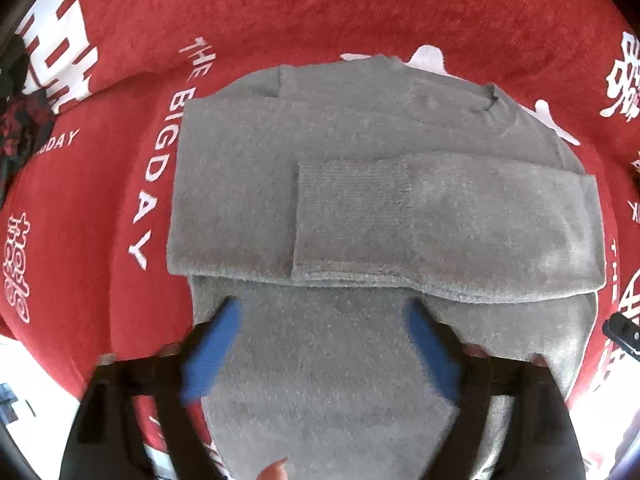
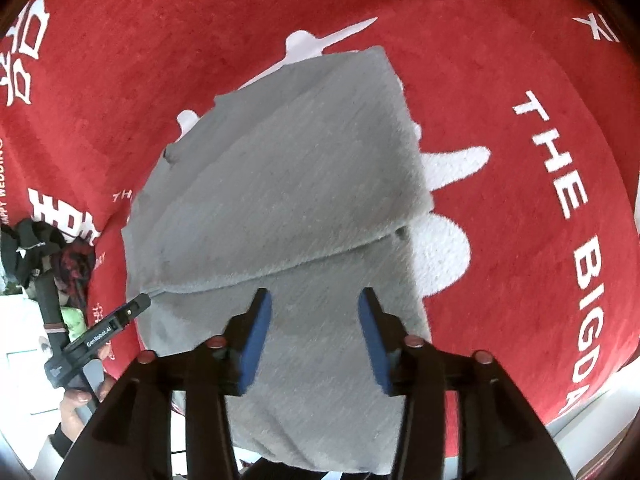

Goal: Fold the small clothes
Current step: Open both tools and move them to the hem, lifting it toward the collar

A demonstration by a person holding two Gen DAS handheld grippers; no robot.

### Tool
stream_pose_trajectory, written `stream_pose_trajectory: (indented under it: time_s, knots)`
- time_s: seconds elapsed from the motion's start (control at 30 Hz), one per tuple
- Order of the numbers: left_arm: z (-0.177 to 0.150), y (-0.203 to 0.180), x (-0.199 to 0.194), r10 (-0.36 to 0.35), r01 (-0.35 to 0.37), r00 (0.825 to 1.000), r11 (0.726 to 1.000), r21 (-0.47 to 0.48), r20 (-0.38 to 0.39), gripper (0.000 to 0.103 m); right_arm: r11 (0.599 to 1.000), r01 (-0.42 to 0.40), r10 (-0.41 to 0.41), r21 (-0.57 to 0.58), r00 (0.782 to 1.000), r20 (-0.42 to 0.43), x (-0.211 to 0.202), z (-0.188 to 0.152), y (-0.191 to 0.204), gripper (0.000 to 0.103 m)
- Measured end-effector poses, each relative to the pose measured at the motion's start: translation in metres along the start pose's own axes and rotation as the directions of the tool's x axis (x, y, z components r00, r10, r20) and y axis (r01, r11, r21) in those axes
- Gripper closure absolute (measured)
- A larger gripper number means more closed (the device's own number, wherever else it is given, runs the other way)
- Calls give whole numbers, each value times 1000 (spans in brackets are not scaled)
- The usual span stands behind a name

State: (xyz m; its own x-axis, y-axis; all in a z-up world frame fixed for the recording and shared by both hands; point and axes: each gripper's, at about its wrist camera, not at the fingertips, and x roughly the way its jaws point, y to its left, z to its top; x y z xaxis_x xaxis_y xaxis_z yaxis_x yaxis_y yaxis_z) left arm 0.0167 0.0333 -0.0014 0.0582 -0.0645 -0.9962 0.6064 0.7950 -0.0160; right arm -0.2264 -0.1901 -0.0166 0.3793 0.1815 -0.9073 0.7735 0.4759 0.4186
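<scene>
Left of the work, a heap of dark and red-patterned clothes (image 1: 16, 120) sits at the edge of the red plush cloth with white lettering (image 1: 360, 8). Grey fuzzy knit sweater (image 1: 248, 184) lies flat mid-cloth, partly folded, one ribbed-cuff sleeve (image 1: 440, 220) laid across the body, neckline at the far side. Left gripper (image 1: 324, 344): blue pads spread wide, nothing between them, hovering over the near hem panel; released. Right gripper (image 2: 314, 336): jaws parted over the near flap, nothing pinched; released. Risks, judged: the folded upper layer (image 2: 280, 184) is thick and springy, so with both claws off it the flap may creep open. A pad catching the fuzzy pile on the next approach could drag the sleeve askew. The right edge overhangs unevenly, so the next fold may come out crooked.
</scene>
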Motion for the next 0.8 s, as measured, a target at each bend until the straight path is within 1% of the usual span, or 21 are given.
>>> stream_pose_trajectory:
  time_s: [0.13, 0.2, 0.23, 0.3, 0.4, 0.47, 0.6, 0.73, 0.8]
  knots:
    - [-4, -3, 0, 14, -14, 1000, 1000, 0, -16, 0, 1000, -10, 10, -9, 1000, -18, -1, -5, 0, 46]
    - [-4, -4, 2, 32, -32, 999, 999, 9, -17, 0, 1000, -16, 16, -17, 999, -29, 0, -7, 0, 31]
    - [-7, -6, 1, 49, -49, 999, 999, 16, -10, 0, 999, -26, 26, -18, 999, -32, -1, -8, 0, 21]
    - [-10, -8, -1, 59, -59, 998, 998, 15, -8, 0, 999, -46, 45, -22, 998, -38, -2, -9, 0, 21]
    - [-15, -10, -1, 49, -49, 999, 999, -1, -16, 0, 998, -55, 53, -35, 997, -47, -4, -10, -1, 21]
    - [-20, -11, -2, 59, -59, 998, 998, -11, -22, 0, 997, -60, 58, -40, 997, -51, -6, -10, -2, 21]
    - [-29, -18, -4, 57, -57, 998, 998, 1, -34, 0, 996, -81, 79, -46, 995, -60, -10, -10, -5, 20]
    - [-38, -22, -14, 59, -59, 998, 998, -8, -39, 0, 991, -127, 122, -45, 988, -91, -12, -10, -11, 10]
    - [-45, -23, -17, 64, -65, 997, 998, -18, -37, 0, 987, -156, 150, -38, 981, -119, -10, -12, -14, 10]
